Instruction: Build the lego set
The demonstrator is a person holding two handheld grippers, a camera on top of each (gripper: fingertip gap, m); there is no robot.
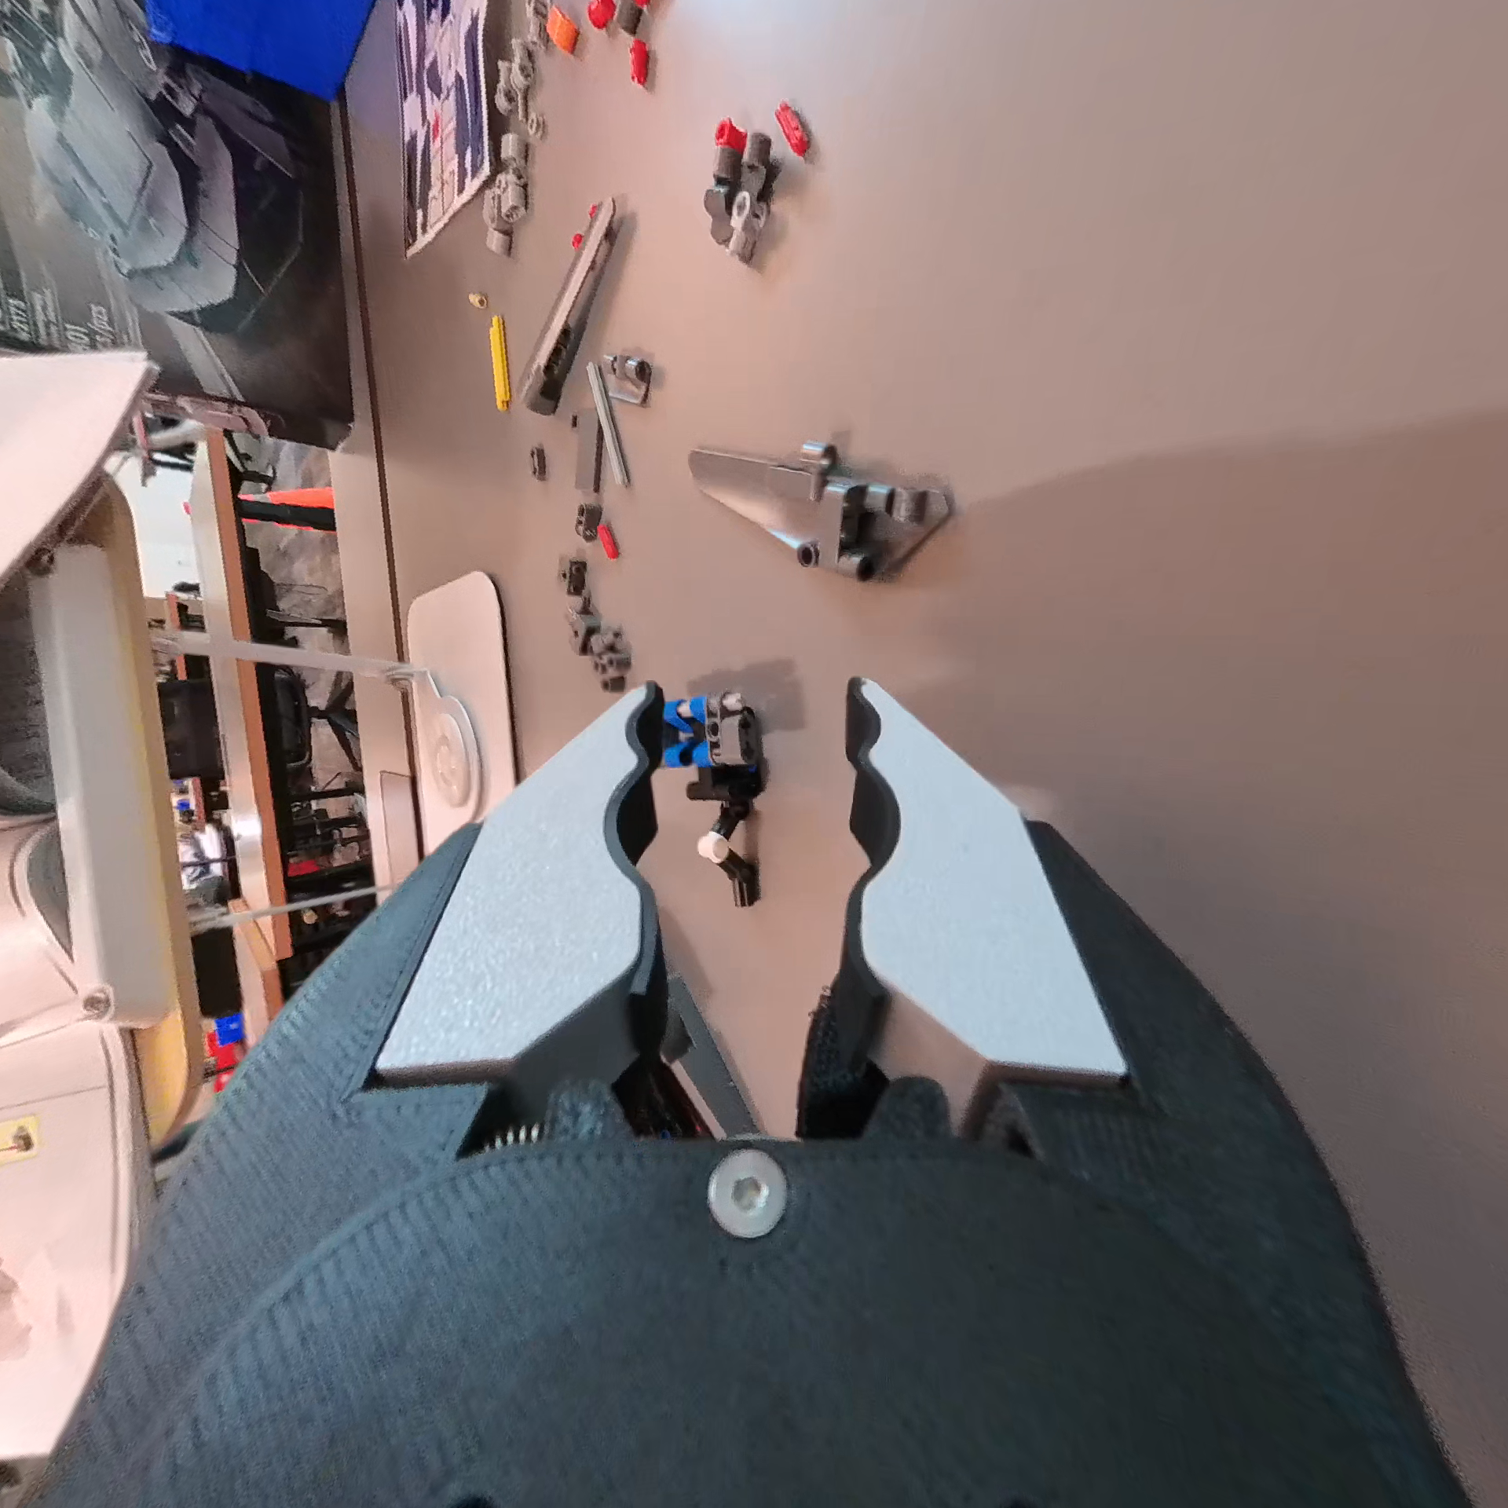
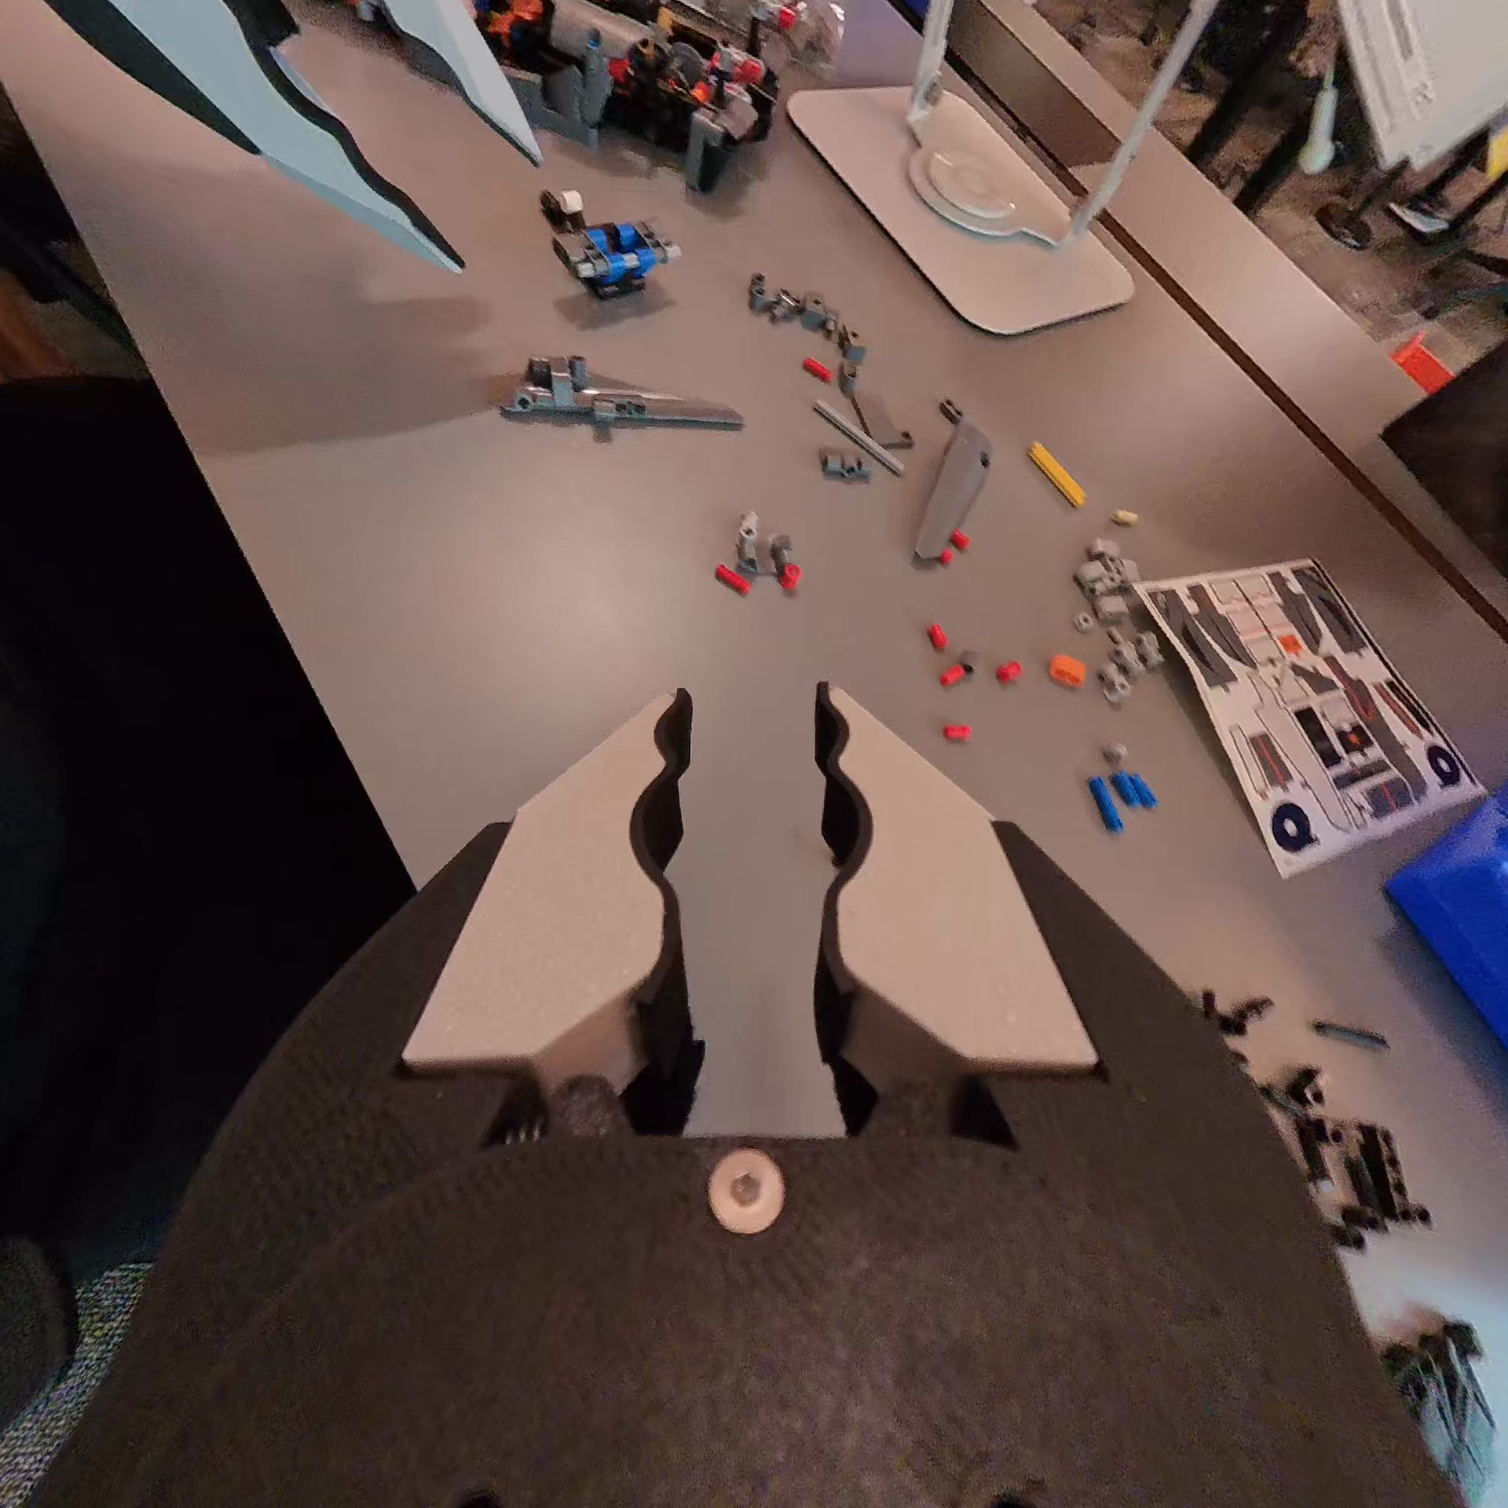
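Observation:
A small blue, black and grey lego assembly (image 1: 718, 751) lies on the grey table between the tips of my left gripper (image 1: 751, 702), which is open and hovers above it. It also shows in the right wrist view (image 2: 616, 253), with the left gripper's fingers (image 2: 343, 155) above and to its left. A grey wing-shaped assembly (image 1: 824, 510) (image 2: 604, 400) lies beyond it. My right gripper (image 2: 752, 706) is open and empty over bare table. Loose red pins (image 2: 951, 673), blue pins (image 2: 1122, 796), a yellow axle (image 2: 1055, 473) and grey parts are scattered around.
A sticker sheet (image 2: 1314, 702) lies at the right, beside a blue box (image 2: 1461, 922). A monitor stand base (image 2: 963, 204) and a large part-built model (image 2: 645, 82) stand at the back. Black parts (image 2: 1346, 1159) lie near right. The set's box (image 1: 163, 204) stands at the table's edge. My right fingertips sit around 25 cm from my left ones. The yellow axle (image 2: 1055, 473) is about 25 cm from both grippers' fingertips. Look for it in the left wrist view (image 1: 499, 360) too.

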